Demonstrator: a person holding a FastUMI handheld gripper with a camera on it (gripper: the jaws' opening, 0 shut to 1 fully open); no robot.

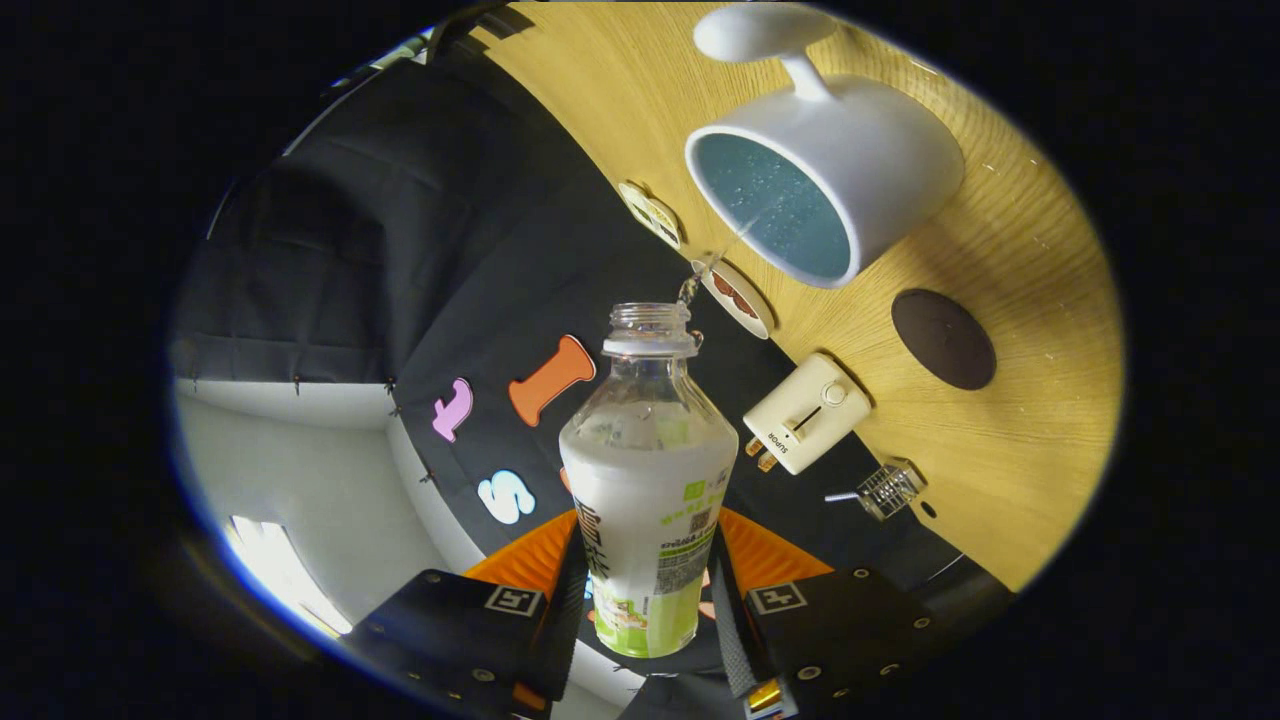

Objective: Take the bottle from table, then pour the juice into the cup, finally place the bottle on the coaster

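While its fingers pinch the labelled bottle (648, 470), the gripper (648, 590) tips it, a thin stream reaching the white cup (830, 180); the label's print is unreadable.

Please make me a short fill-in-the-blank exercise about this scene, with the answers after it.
1. The gripper is shut on the ____.
2. A thin stream runs from the bottle into the white ____.
3. The dark round coaster lies on the wooden ____.
4. Between the bottle and the coaster lies a white ____.

Answers: bottle; cup; table; plug.
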